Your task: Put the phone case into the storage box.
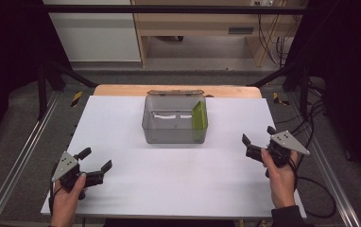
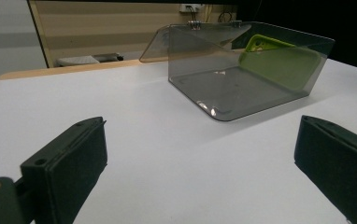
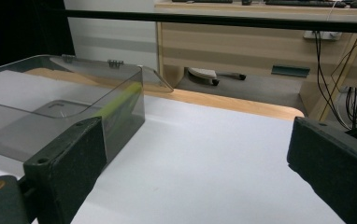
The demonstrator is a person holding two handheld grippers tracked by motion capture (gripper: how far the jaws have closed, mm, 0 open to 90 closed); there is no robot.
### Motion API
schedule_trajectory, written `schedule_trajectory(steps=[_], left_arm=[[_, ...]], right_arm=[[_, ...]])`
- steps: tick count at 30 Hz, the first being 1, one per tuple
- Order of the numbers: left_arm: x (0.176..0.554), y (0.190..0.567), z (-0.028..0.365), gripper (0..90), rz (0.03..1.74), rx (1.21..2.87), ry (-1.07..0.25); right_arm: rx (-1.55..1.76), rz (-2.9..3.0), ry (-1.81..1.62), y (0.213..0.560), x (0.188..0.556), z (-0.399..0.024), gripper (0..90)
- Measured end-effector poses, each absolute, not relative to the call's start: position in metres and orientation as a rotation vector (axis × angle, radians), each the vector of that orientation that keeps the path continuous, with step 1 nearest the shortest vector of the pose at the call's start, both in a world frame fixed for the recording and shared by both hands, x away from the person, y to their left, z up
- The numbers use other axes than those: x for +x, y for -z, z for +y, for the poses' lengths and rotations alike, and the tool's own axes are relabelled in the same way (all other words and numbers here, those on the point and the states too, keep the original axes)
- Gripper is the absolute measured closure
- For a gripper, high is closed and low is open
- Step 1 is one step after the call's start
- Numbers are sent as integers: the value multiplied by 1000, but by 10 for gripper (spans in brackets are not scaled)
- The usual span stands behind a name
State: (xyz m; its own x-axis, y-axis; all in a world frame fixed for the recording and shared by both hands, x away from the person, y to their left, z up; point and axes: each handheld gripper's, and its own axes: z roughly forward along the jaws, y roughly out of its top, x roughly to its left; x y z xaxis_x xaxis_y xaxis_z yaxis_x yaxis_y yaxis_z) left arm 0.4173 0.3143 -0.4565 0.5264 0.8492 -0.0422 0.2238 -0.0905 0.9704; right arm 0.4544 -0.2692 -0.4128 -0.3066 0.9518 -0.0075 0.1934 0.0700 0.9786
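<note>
High view, step: you hold the left hand-held gripper [image 1: 93, 165] near the front left of the white table [image 1: 122, 189] and the right hand-held gripper [image 1: 258, 141] near its right edge, both with jaws spread apart and nothing between them. I judge this the start: neither has reached for anything.
High view, target: the smoky clear plastic box [image 1: 175, 137] sits at the table's middle toward the far side, its hinged lid swung back. A lime-green phone case [image 1: 199, 116] stands on edge against the box's right wall.
Left gripper view, materials: the jaws are wide, with dark, matte, flat pads. The box [image 2: 223, 88] is glossy, thin-walled, with rounded bottom corners; the phone case [image 2: 279, 65] looks smooth and slightly rubbery, with a camera cut-out at its upper corner.
Right gripper view, next move: jaws are wide again, the box [image 3: 74, 107] just ahead on the left, the case [image 3: 118, 100] a thin green edge through the wall. You'll likely need to come in over the open rim and pinch the case by its upper edge; the smooth wall leaves little room beside it.
</note>
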Motion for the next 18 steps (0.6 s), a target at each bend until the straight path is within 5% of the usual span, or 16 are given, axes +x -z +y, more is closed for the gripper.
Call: schedule_trajectory(steps=[18], left_arm=[[417, 458, 311, 23, 920, 1620, -676]], right_arm=[[1138, 1655, -1373, 444, 436, -273, 48]])
